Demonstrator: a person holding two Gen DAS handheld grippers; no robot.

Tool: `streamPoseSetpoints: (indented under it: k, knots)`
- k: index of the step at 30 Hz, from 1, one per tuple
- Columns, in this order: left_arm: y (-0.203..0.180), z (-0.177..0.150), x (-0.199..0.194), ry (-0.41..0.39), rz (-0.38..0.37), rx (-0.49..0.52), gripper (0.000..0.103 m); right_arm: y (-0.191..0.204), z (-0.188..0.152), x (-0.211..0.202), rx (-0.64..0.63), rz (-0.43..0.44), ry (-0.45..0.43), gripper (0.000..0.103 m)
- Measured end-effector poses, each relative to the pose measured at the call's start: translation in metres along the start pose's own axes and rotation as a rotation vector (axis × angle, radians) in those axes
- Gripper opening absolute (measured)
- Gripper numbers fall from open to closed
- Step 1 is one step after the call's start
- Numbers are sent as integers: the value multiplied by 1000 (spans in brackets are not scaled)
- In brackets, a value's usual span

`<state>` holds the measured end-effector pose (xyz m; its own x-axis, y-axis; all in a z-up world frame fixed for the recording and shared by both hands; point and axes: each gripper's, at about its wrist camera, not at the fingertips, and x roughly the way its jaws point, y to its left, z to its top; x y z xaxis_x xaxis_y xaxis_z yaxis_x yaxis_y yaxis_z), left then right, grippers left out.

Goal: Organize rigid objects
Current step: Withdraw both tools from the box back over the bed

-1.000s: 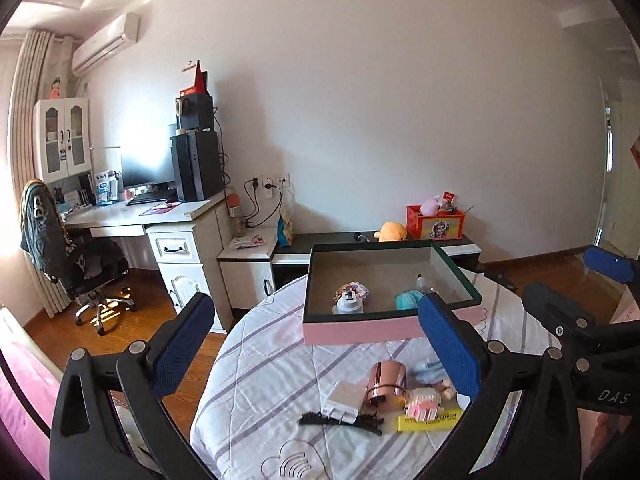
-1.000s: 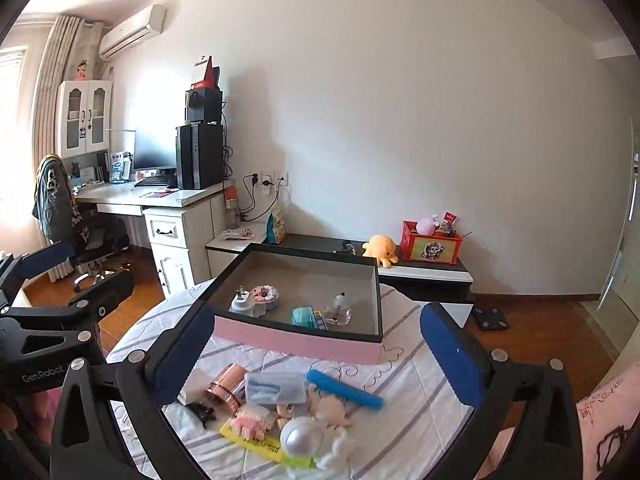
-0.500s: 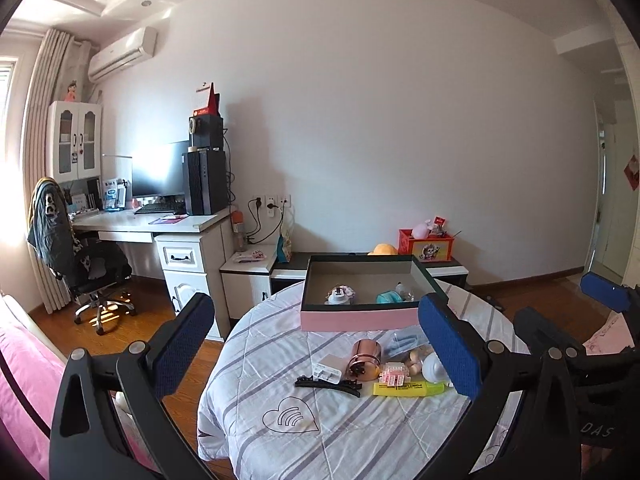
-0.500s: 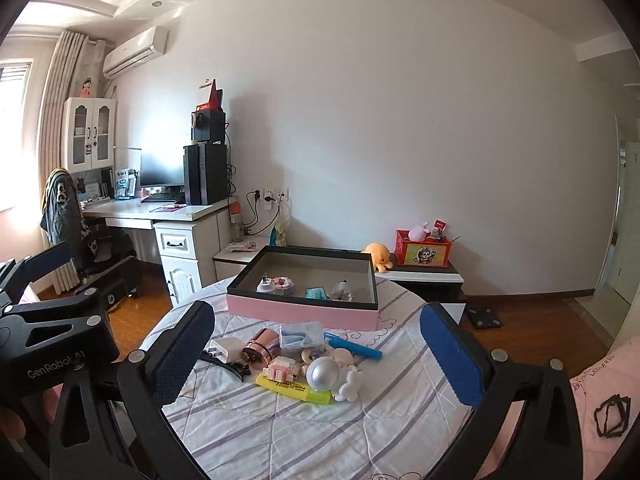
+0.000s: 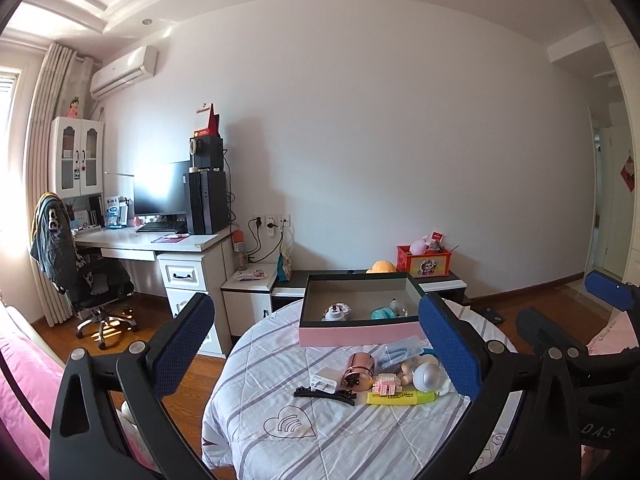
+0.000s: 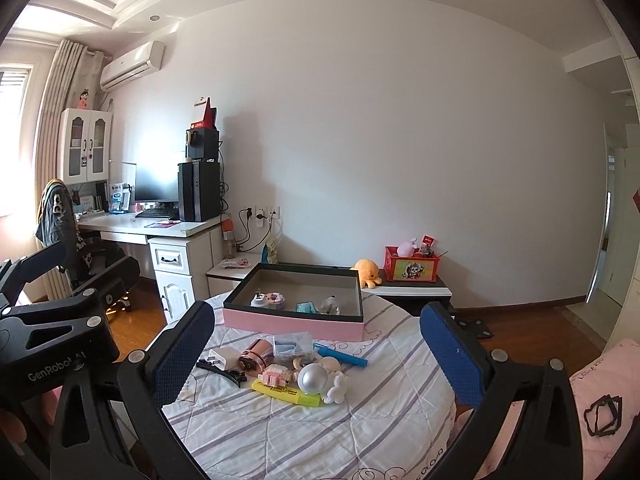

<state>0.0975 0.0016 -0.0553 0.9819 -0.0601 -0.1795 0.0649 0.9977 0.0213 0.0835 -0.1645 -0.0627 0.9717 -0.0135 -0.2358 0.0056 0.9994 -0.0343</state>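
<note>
A pink box (image 5: 360,335) with a dark rim stands at the far side of the round table (image 5: 320,432); it also shows in the right wrist view (image 6: 296,322) and holds a few small items. In front of it lies a cluster: a copper cup (image 5: 358,370), white charger (image 5: 324,380), black hair clip (image 5: 324,394), yellow highlighter (image 5: 400,398), silver ball (image 6: 312,378), blue pen (image 6: 340,356). My left gripper (image 5: 316,348) and right gripper (image 6: 316,352) are both open, empty, held back from and above the table.
A white desk (image 5: 160,240) with a monitor and computer tower, and an office chair (image 5: 80,276), stand at the left. A low cabinet with a red box (image 6: 412,268) and an orange plush toy sits behind the table. A pink bed edge (image 5: 24,392) is at the near left.
Both grippers have pulled back and risen away from the table. The box and the cluster look smaller and farther off. The jaws stay open.
</note>
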Motion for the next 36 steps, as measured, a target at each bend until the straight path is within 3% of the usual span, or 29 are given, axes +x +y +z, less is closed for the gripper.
streamPoseSetpoints:
  k: [18, 31, 36]
  knots:
    - [3, -13, 12, 40, -14, -2, 103, 0, -3, 11, 2, 8, 30, 103]
    - [1, -87, 99, 328, -91, -4, 103, -10, -66, 90, 23, 11, 248, 103]
    - [6, -114, 135, 440, -74, -29, 103, -18, -92, 123, 45, 14, 340, 103]
